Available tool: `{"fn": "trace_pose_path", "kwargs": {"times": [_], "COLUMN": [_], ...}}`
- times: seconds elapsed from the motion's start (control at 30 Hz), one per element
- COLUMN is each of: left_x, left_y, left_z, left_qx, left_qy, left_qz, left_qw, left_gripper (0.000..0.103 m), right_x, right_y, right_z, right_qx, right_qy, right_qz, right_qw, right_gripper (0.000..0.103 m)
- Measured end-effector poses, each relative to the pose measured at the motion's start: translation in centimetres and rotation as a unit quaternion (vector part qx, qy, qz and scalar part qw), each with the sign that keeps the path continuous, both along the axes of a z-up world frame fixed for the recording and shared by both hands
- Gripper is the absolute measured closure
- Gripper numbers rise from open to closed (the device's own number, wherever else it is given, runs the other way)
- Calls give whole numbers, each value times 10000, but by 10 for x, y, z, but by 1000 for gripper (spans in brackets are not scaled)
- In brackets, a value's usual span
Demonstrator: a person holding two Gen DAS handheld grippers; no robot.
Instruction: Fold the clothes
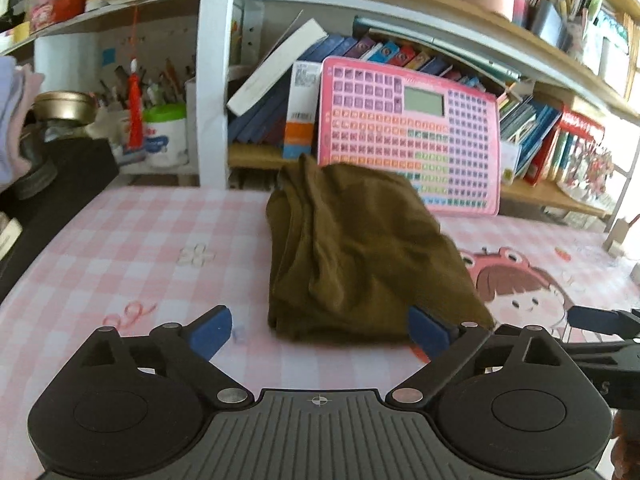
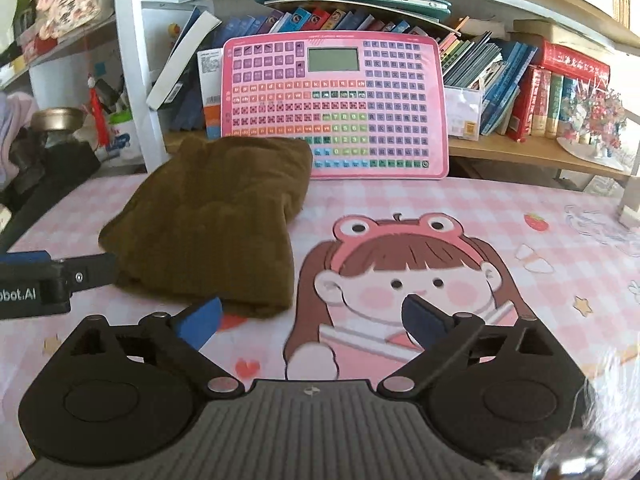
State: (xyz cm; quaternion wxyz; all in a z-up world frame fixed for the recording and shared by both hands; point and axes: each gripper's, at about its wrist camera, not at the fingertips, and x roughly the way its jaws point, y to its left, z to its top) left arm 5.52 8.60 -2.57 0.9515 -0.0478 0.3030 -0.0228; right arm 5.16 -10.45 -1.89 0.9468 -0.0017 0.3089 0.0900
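Note:
A folded olive-brown garment (image 1: 360,256) lies on the pink checked table mat (image 1: 140,248); it also shows in the right wrist view (image 2: 212,220). My left gripper (image 1: 320,332) is open and empty, just in front of the garment's near edge, its right blue pad by the near right corner. My right gripper (image 2: 312,320) is open and empty, to the right of the garment's near corner, above the cartoon girl print (image 2: 404,280). The left gripper's fingertip (image 2: 24,260) shows at the left edge of the right wrist view.
A pink keyboard-style learning board (image 2: 336,108) leans against the shelf right behind the garment. Bookshelves with books (image 2: 520,92) line the back. A pen holder and jars (image 1: 160,128) stand at the back left, beside a black object (image 1: 60,184) at the mat's left edge.

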Motion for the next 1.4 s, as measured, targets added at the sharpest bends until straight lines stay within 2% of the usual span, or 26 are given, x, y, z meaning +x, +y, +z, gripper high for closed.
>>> {"fn": "trace_pose_path", "kwargs": {"times": [0.37,1.4], "left_x": [-16,-21], "left_y": [-18,-20], "left_z": [-2,-8], "left_qx": [191,222], "left_qy": [63,280], "left_qz": [56,101], "left_qw": [9998,9993], "left_gripper": [4,3], "right_x": [-16,-18], "right_y": [1,-3], "right_z": [-3,-8], "right_qx": [-101,-217], "right_qy": [231,484], "right_qz": [40,-91], "right_qw": [9997,9986], "right_gripper": [0,0]}}
